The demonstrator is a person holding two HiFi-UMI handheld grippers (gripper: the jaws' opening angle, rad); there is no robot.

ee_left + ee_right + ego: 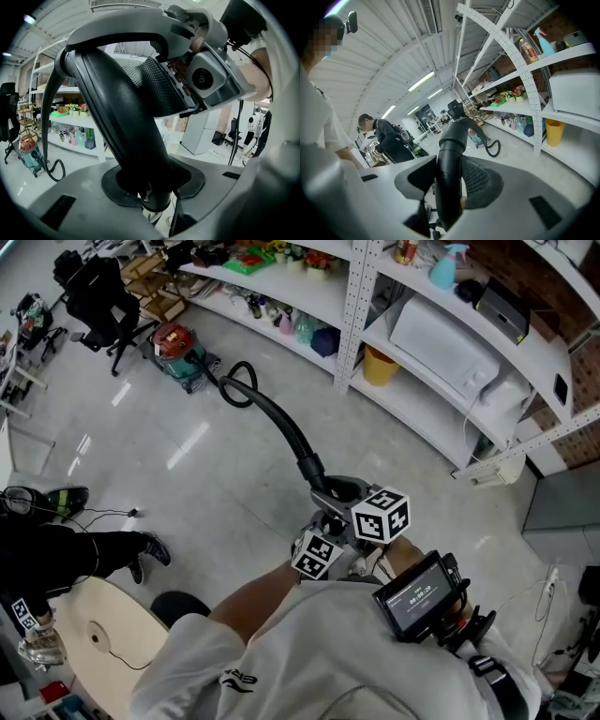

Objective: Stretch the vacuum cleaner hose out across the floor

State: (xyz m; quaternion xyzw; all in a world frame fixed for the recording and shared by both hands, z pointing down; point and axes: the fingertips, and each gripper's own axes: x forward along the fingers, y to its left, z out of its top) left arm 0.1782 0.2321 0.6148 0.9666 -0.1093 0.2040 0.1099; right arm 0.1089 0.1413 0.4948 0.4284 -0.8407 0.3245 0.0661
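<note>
**Left gripper** (152, 180): jaws closed on the black rigid end of the vacuum hose (281, 427), pads pressed to either side of the tube.

**Right gripper** (449, 180): likewise clamped on that end piece, just beside the left gripper (the two marker cubes sit nearly touching in the head view). Both point a little below level.

**Hose, free run:** leaves the grippers and slopes down and away over the pale floor (187, 484). It is fairly straight at first, then curls into one loop (239, 385) close to the machine.

**Vacuum cleaner** (174, 345): red-topped canister on the floor beside the white shelving (441, 352), well apart from the person.

**Step in hand:** judged mid-stretch. The end is secured, but slack is left in the loop.

**Next move calls for:** drawing the held end further from the canister until the loop opens, with a steady pull so the canister does not roll along behind, then lowering the end to the floor.
</note>
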